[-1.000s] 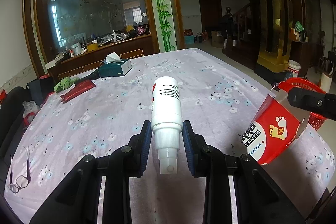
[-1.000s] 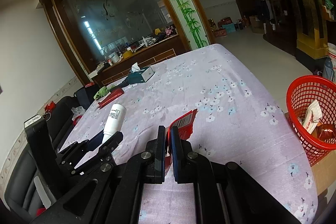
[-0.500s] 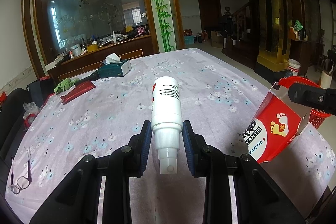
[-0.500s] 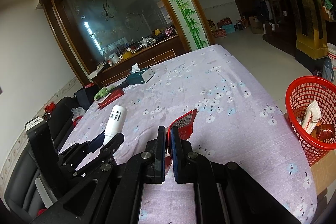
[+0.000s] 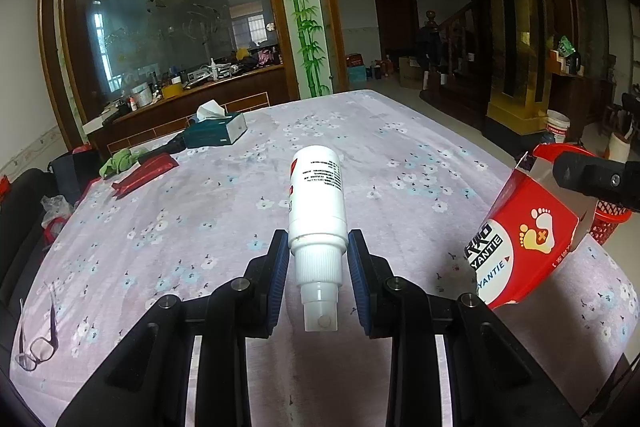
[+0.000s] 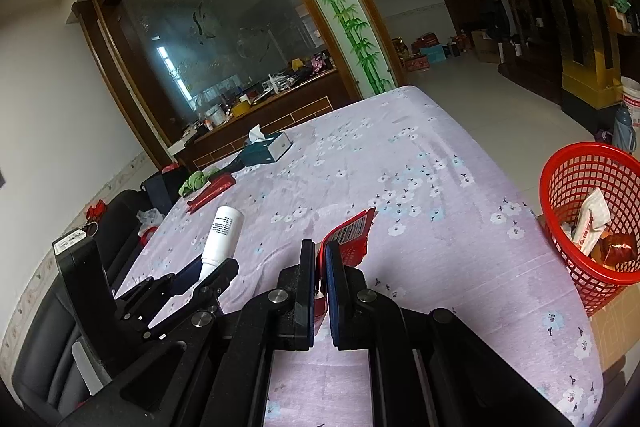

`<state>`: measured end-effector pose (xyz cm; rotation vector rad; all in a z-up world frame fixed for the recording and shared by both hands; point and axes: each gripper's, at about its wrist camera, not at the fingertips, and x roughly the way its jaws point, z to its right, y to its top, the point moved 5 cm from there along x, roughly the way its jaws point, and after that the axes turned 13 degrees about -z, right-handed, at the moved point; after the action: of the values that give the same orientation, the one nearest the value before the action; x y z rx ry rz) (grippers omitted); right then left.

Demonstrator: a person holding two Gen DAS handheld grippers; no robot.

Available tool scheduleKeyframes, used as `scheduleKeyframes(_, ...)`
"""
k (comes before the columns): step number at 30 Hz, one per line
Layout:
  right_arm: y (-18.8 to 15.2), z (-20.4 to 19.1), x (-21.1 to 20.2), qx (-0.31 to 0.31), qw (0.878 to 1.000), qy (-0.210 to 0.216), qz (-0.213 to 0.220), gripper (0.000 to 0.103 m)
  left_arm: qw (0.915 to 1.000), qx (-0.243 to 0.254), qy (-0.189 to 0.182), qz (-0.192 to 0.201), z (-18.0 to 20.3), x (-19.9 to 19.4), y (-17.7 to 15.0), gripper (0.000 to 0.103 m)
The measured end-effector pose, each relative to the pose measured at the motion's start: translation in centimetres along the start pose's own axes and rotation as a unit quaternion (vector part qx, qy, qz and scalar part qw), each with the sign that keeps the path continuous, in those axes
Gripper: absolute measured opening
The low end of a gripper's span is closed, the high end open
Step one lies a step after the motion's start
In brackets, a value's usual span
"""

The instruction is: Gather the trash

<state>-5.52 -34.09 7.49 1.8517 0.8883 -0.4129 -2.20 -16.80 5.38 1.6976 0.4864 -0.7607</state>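
the left gripper (image 5: pixel 318 263) was clamped on a white bottle (image 5: pixel 318 195), its pads pinching just the neck end by the cap, with the body sticking out ahead over the table (image 5: pixel 400 147). the right gripper (image 6: pixel 320 267) was closed on a thin flap of a red box (image 5: pixel 520 247), the rest of the box hanging free beyond the jaws. both were held above the table, to the left of the basket (image 6: pixel 560 187).

the bottle was smooth and round and gripped far from its middle, so a quick swing toward the basket could likely twist it out of the pads. the box flap looked like thin card; it might bend or tear, dropping the box short of the basket. the basket stood off the table's right edge, lower than the top, so a release too early would probably land on the cloth or floor.

the table wore a lilac flowered cloth. well left of the basket lay a tissue box (image 6: pixel 266 151), a red pouch (image 6: pixel 212 189), a green rag (image 6: pixel 194 183); glasses (image 5: pixel 36 341) lay at the far left edge. behind stood an etched glass partition.
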Motion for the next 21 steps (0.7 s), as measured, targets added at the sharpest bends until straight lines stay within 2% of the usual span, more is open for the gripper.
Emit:
scheduleKeyframes(3,0.2,0.6,-0.6,0.008,1.0,0.0,0.007,0.006,0.9998,0.004,-0.02,-0.005,0.3,0.0,0.3,0.028)
scheduleKeyframes(9,1.1,3.3,-3.5,0.033,0.999,-0.011,0.042,0.006,0.996,0.019,-0.085,-0.018,2.6,-0.5,1.4,0.028)
scheduleKeyframes(16,2.4,8.6,-8.3,0.072,0.992,-0.052,0.088,0.006,0.9799,0.047,-0.188,-0.047,7.5,-1.2,3.5,0.028)
scheduleKeyframes(21,3.2,12.9,-11.7,0.102,0.984,-0.082,0.119,0.006,0.9664,0.077,-0.24,-0.051,11.9,-1.7,5.2,0.028)
